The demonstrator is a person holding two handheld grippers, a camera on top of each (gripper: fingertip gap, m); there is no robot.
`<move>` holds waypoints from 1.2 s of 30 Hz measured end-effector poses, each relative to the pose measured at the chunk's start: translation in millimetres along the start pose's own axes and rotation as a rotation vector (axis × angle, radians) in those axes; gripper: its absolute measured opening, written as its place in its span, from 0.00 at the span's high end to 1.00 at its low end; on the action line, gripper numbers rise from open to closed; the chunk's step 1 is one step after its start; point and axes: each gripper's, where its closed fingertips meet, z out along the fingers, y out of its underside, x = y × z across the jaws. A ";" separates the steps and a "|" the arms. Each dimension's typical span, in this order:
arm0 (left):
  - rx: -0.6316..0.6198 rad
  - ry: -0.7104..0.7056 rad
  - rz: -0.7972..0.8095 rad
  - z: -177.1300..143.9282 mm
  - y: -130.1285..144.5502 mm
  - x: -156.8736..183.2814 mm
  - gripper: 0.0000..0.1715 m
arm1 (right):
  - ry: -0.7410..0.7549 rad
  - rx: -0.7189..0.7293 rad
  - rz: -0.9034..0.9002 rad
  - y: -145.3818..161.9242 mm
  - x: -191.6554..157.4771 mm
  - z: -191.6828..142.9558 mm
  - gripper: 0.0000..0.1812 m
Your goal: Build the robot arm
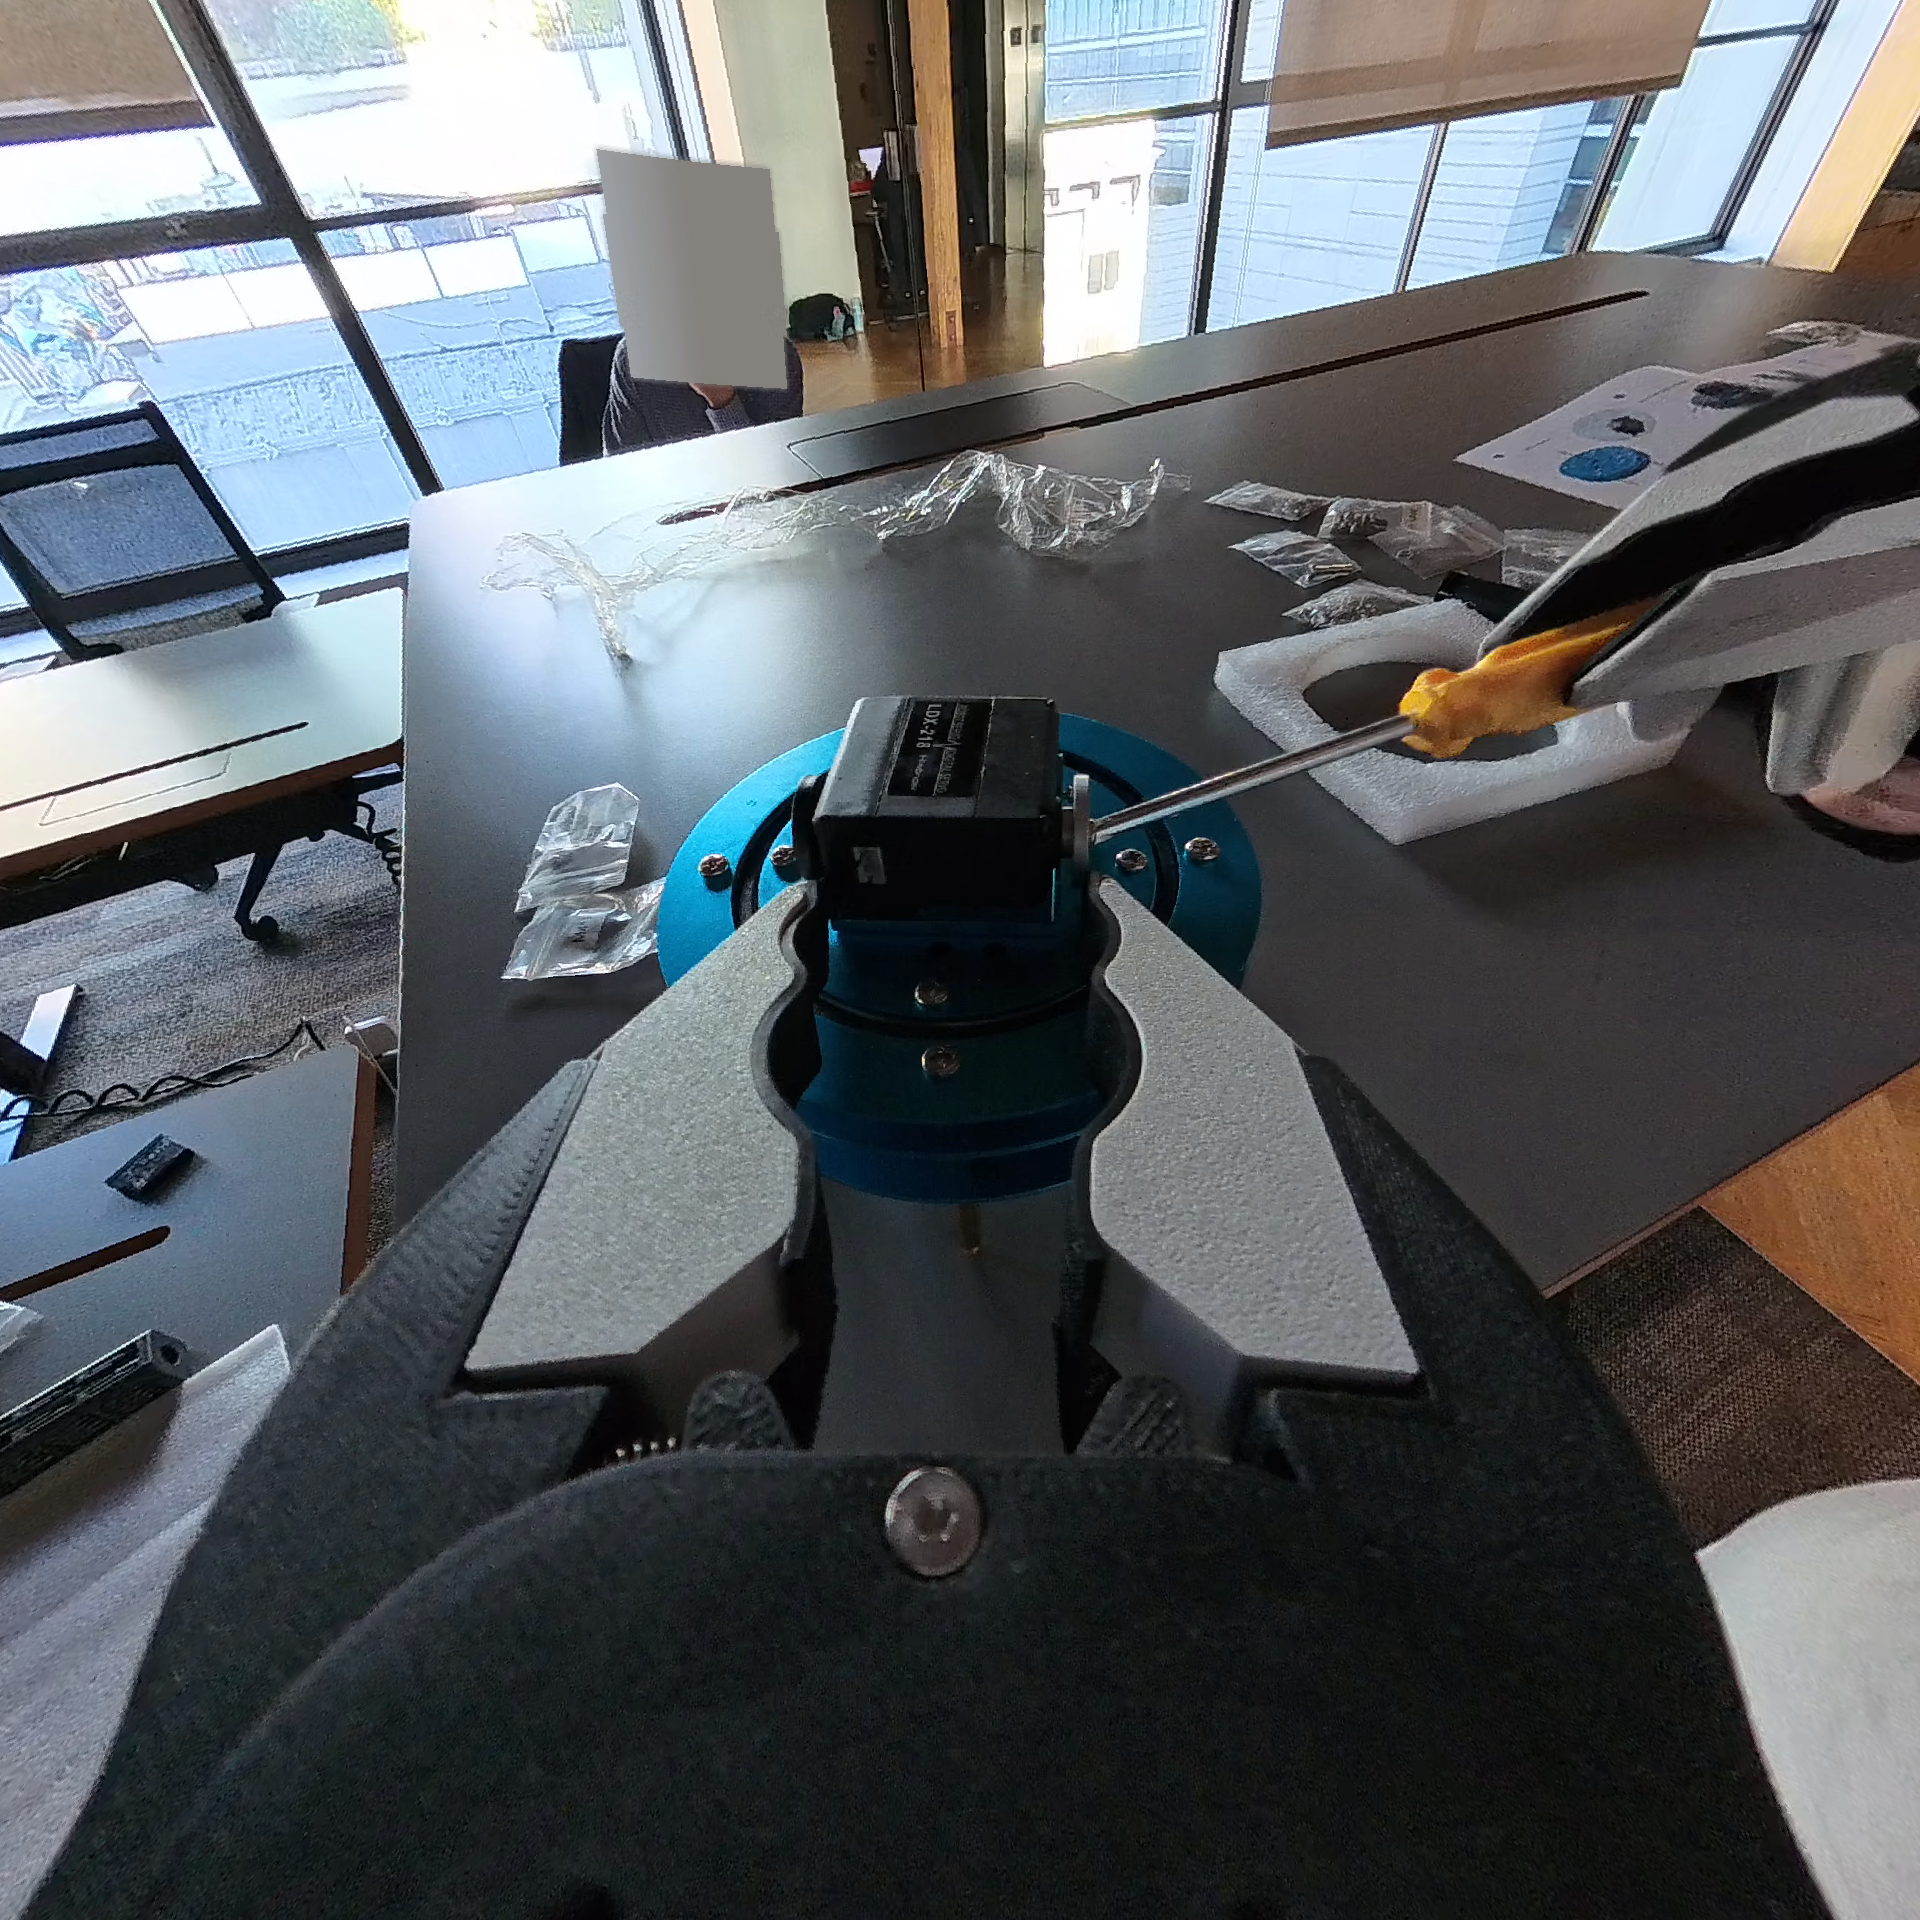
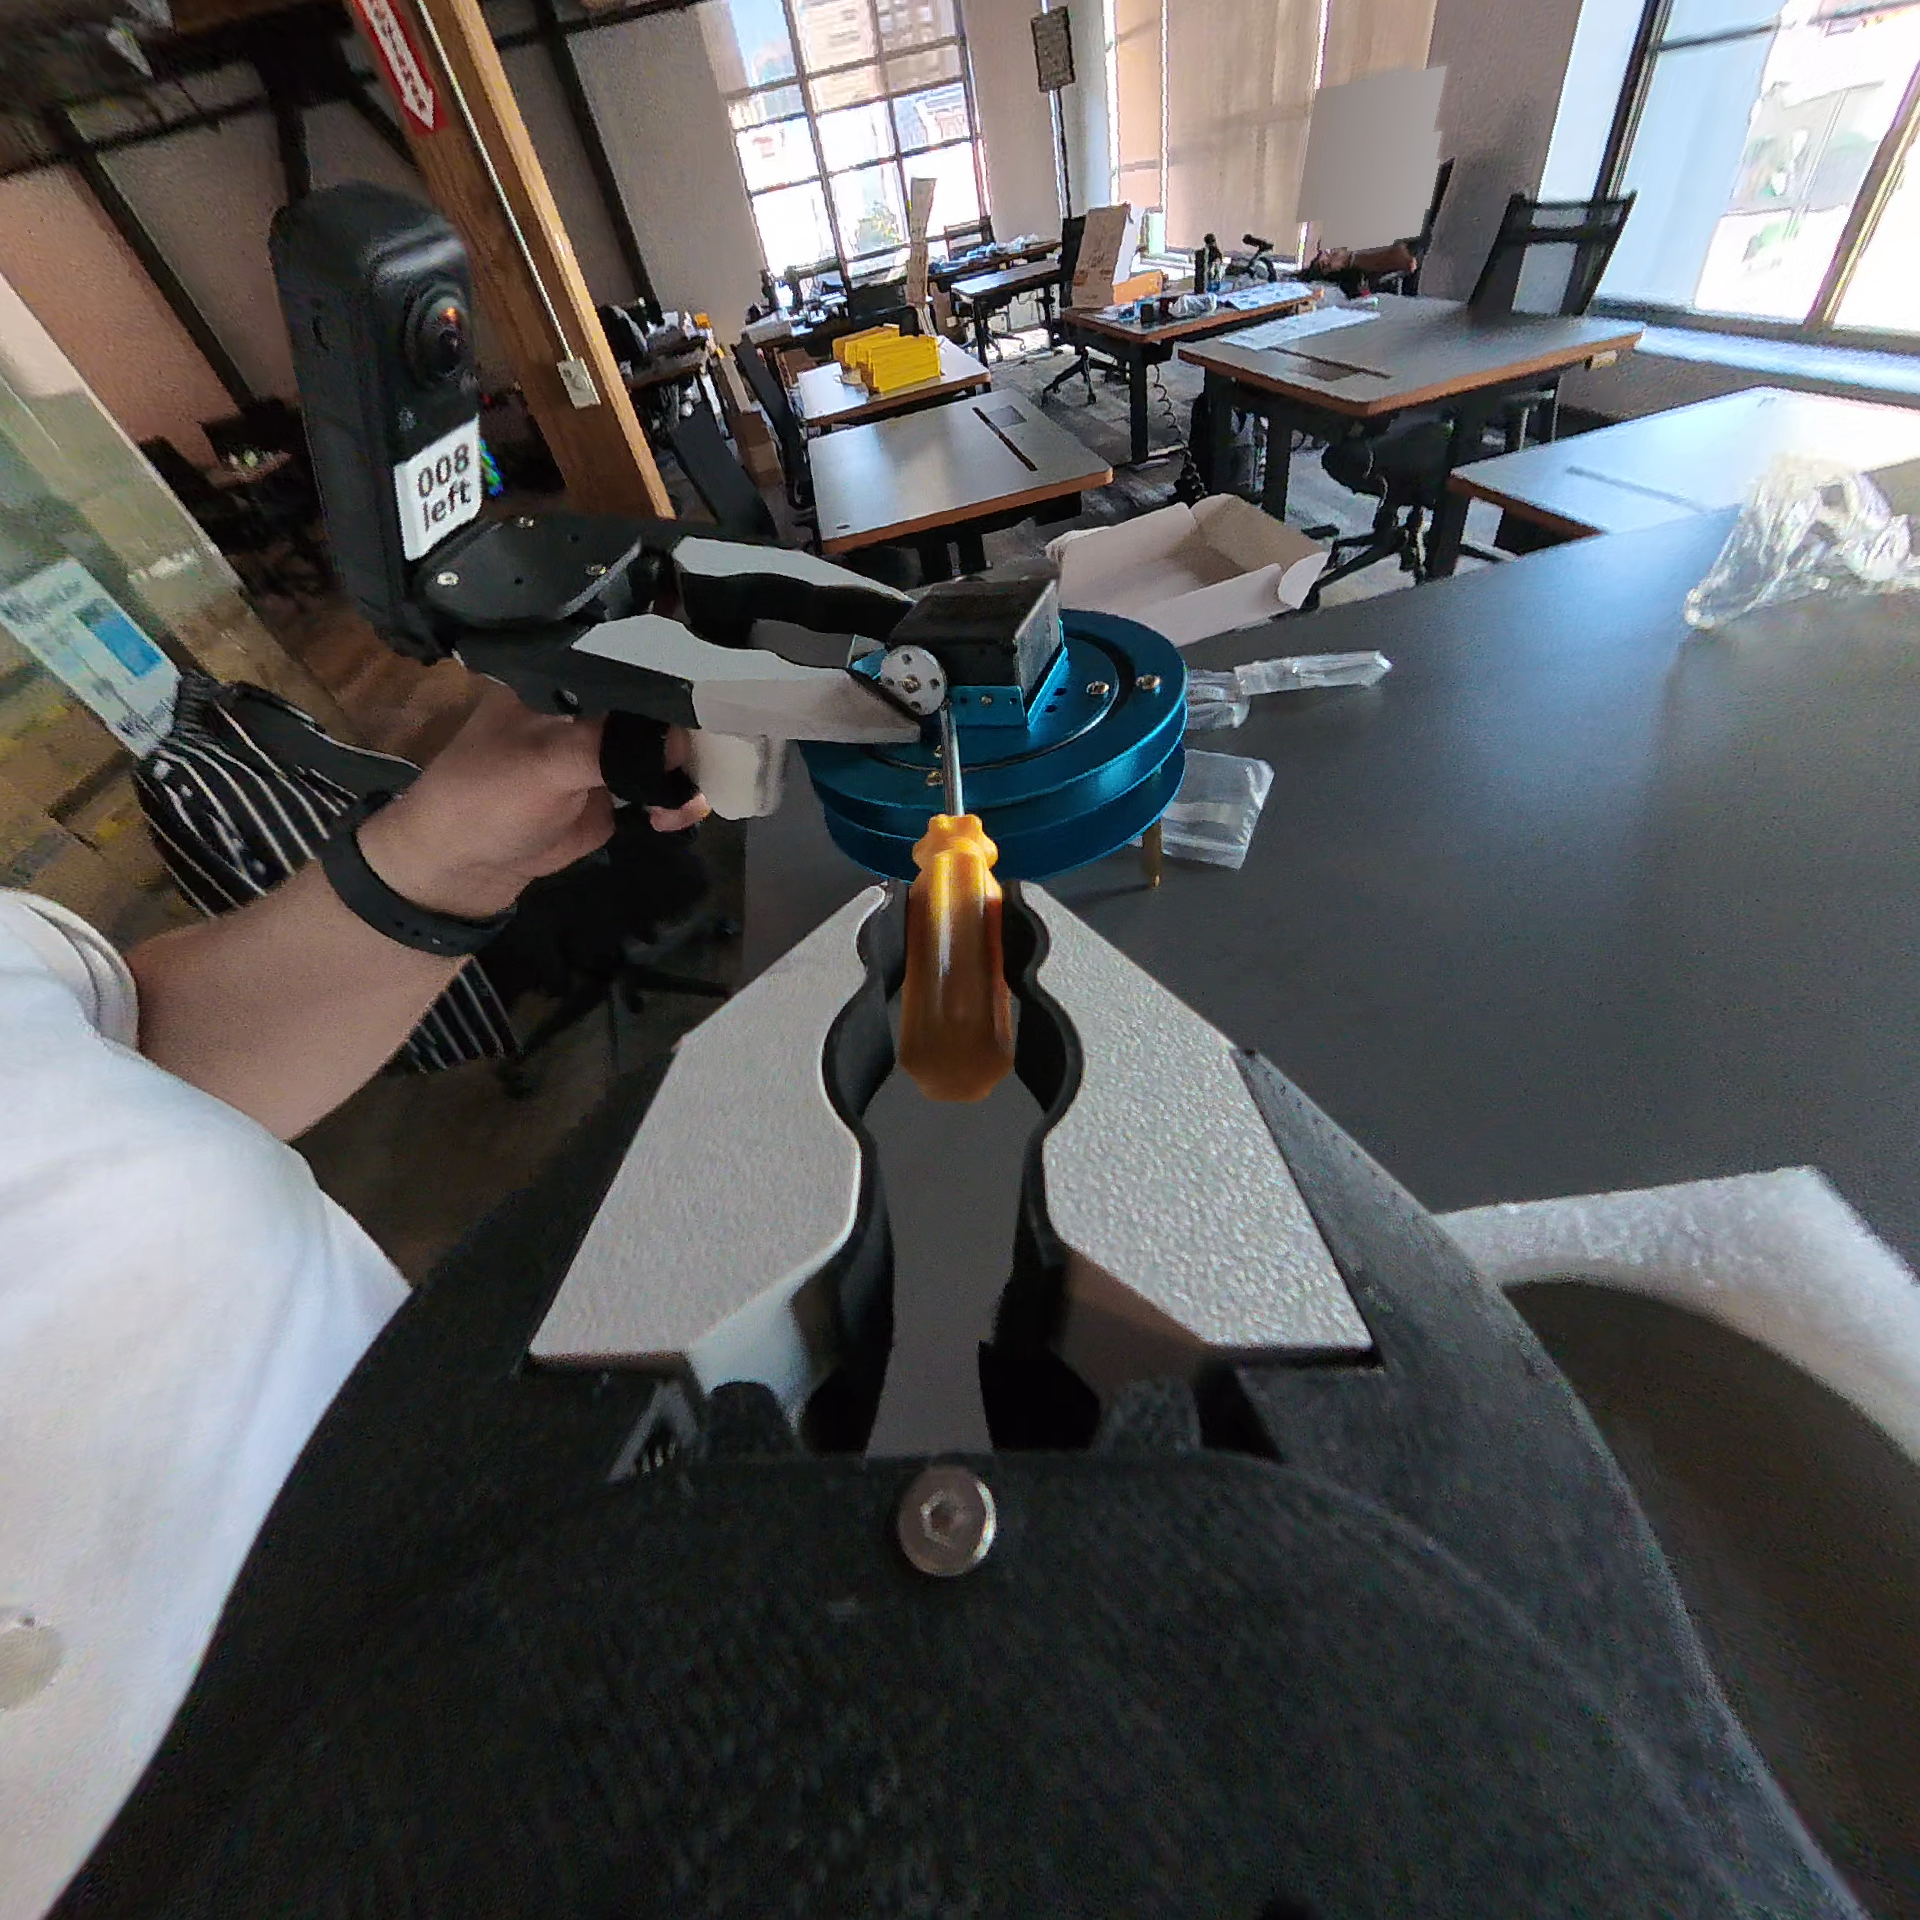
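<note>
A black servo [image 1: 935, 800] sits in a blue bracket on a round blue base [image 1: 1195, 904] on the dark table [image 1: 1455, 987]. My left gripper [image 1: 951, 904] is shut on the servo, one finger on each side at its lower edge; it also shows in the right wrist view [image 2: 902, 665]. My right gripper [image 2: 948, 914] is shut on the yellow handle of a screwdriver [image 2: 951, 997]. The screwdriver's shaft [image 2: 951, 764] reaches up to the silver round horn [image 2: 912, 677] on the servo's side. In the left wrist view the screwdriver [image 1: 1496, 686] comes in from the right, its tip at the horn.
A white foam frame [image 1: 1351, 748] lies to the right of the base. Small plastic bags [image 1: 577, 842] lie to its left, and several more [image 1: 1351, 540] with crumpled clear wrap [image 1: 987, 499] lie behind. An open white box [image 2: 1174, 566] sits beyond the table edge. A person [image 1: 675, 405] sits past the far edge.
</note>
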 end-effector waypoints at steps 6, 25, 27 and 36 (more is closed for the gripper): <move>0.008 -0.010 -0.003 -0.2 0.1 -1.3 0.72 | -0.037 0.012 0.241 5.6 5.2 2.7 0.91; 0.026 -0.031 -0.005 0.6 -0.4 -2.3 0.72 | -0.030 0.009 0.252 16.3 5.3 10.8 0.95; 0.026 -0.036 -0.006 0.1 -0.2 -3.0 0.72 | -0.029 0.006 0.243 16.2 4.6 11.4 0.95; 0.083 -0.103 0.322 -14.7 -23.4 7.0 0.60 | -0.031 -0.005 0.232 15.3 2.5 14.5 0.95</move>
